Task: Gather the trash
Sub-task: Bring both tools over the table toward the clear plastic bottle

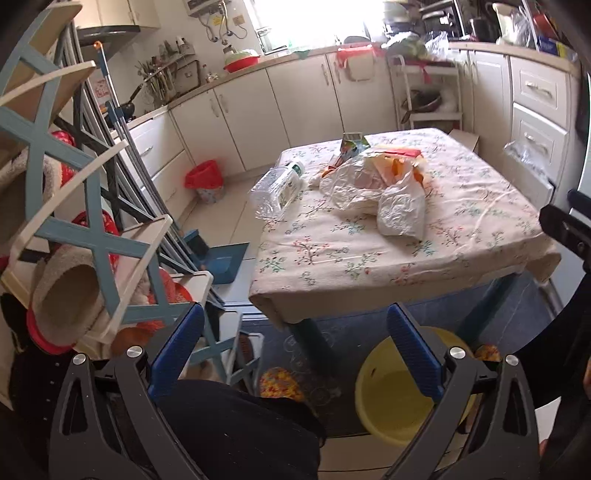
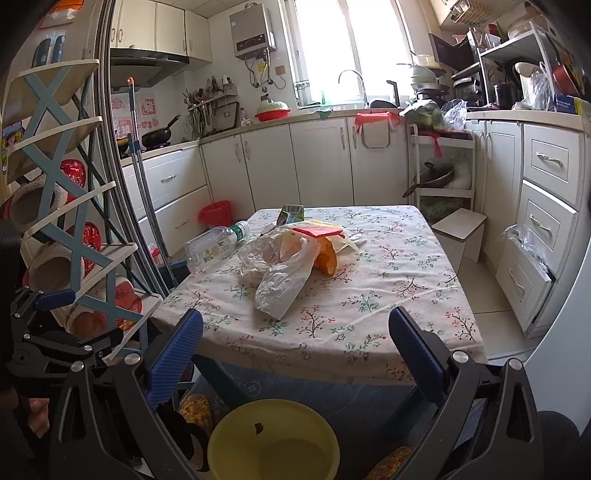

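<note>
Trash (image 2: 295, 254) on table (image 2: 388, 295), beyond both gaping tools

A home kitchen. Cream cabinets (image 2: 317, 162) and a countertop run from 9 to 3 o'clock; a sink tap (image 2: 351, 79) stands under the window (image 2: 343, 44) at 12 o'clock, a wall water heater (image 2: 253, 31) and wok (image 2: 159, 134) toward 10–11 o'clock, a cloth-covered table (image 2: 369, 295) at centre.
</note>
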The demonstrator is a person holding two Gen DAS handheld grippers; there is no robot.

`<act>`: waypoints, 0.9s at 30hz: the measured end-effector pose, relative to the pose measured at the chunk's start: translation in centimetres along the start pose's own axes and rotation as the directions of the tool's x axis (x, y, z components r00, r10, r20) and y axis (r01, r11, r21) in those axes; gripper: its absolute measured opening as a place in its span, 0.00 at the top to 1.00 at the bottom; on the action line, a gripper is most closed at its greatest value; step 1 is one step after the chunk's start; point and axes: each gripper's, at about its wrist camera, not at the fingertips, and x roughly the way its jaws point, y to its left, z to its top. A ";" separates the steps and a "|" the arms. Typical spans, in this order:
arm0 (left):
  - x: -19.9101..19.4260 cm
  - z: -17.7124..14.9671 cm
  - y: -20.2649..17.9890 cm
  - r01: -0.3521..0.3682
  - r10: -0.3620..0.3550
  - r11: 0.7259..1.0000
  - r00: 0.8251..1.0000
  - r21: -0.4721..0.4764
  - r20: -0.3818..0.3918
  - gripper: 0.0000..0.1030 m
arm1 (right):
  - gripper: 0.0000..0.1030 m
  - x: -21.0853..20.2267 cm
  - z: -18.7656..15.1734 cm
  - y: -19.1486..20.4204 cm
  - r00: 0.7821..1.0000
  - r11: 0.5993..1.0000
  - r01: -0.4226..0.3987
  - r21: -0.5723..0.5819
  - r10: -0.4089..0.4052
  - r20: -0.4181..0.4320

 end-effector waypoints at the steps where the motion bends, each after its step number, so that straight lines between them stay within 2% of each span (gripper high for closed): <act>1: -0.1 -0.1 -0.1 0.001 -0.001 1.000 1.000 -0.003 0.010 0.08 | 0.06 -0.1 -0.1 0.1 1.000 1.000 0.000 -0.001 0.000 0.001; 8: -1.2 -0.4 -0.5 -0.008 0.009 1.000 0.997 -0.007 0.077 0.08 | 0.06 -0.2 -0.4 0.3 1.000 1.000 -0.004 -0.001 0.004 -0.006; 19: -1.5 -0.3 -0.5 -0.001 0.005 0.999 0.995 -0.040 0.100 0.08 | 0.06 -0.3 -0.5 0.5 1.000 1.000 -0.007 -0.006 0.007 -0.008; 24: -1.2 0.2 0.0 0.030 -0.023 0.997 0.994 -0.064 0.105 0.08 | 0.06 -0.1 -0.3 0.8 1.000 1.000 -0.014 -0.014 0.014 -0.010; 27: 0.1 1.1 0.7 0.078 -0.070 0.992 0.994 -0.100 0.080 0.08 | 0.06 0.7 0.3 0.7 1.000 1.000 -0.021 -0.012 0.020 -0.015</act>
